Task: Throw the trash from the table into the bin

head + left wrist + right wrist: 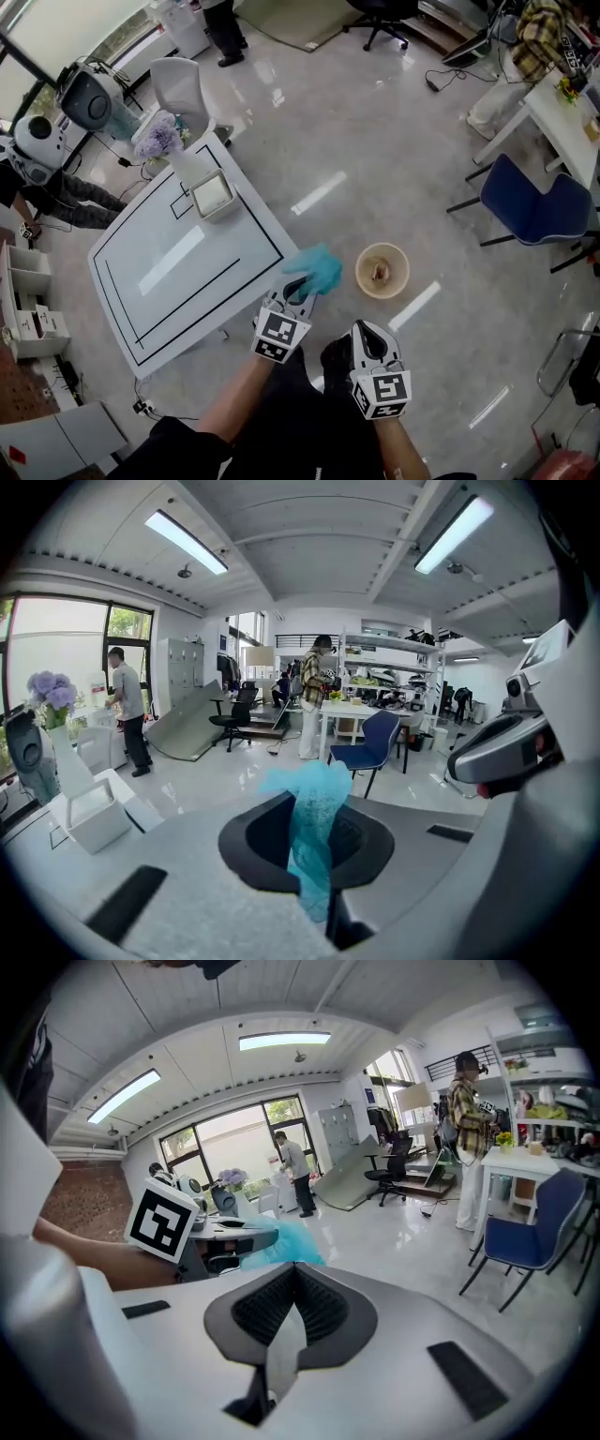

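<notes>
Left gripper is clenched on the crumpled teal paper trash, held over the floor just off the edge of the white table with black outlines. The round beige bin stands on the glossy floor near the trash, to its right (something pale already lies inside). Right gripper has its jaws pressed together on nothing; a white square box and purple flowers sit at the table's far end, with a blue chair well apart.

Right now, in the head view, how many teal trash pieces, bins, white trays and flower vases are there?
teal trash piece: 1
bin: 1
white tray: 1
flower vase: 1
Total: 4
</notes>
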The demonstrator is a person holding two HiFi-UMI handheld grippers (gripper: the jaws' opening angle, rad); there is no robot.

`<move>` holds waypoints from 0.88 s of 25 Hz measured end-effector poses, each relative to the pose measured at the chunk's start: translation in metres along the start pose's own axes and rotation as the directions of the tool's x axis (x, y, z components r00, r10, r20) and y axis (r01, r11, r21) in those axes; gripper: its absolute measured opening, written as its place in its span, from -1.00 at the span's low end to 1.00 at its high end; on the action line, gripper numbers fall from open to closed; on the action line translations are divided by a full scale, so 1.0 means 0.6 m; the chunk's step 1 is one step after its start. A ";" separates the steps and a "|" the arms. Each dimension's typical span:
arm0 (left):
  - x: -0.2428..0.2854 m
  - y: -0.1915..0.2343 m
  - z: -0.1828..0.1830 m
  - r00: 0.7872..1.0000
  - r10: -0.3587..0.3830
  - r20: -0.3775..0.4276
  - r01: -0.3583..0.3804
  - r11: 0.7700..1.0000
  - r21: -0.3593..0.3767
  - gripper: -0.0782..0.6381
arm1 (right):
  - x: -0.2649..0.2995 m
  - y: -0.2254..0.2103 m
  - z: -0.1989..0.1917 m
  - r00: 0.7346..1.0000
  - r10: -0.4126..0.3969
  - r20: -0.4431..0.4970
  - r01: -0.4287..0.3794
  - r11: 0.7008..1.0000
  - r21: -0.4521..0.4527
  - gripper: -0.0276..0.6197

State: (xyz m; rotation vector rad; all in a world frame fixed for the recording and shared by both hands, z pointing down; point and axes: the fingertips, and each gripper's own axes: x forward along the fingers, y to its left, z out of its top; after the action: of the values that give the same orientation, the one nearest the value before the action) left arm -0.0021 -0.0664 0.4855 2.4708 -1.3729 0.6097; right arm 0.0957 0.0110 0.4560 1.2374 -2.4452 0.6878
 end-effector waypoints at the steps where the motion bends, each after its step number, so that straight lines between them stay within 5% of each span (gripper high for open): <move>1: 0.016 -0.017 0.007 1.000 -0.008 0.001 0.008 1.000 0.006 -0.73 | -0.011 -0.020 0.000 1.000 -0.008 0.007 0.008 1.000 0.007 -0.89; 11: 0.126 -0.177 0.042 0.991 -0.131 -0.027 0.133 0.989 0.059 -0.73 | -0.095 -0.202 -0.017 0.987 -0.154 0.035 0.150 0.984 0.094 -0.89; 22: 0.252 -0.248 -0.001 0.965 -0.259 -0.038 0.262 0.958 0.121 -0.73 | -0.070 -0.316 -0.071 0.963 -0.267 0.032 0.258 0.949 0.182 -0.89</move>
State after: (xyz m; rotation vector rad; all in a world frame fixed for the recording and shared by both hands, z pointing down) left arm 0.1957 -0.1010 0.5553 2.6740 -1.0030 0.6765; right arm 0.2770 -0.0346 0.5238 1.6345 -2.2404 0.8144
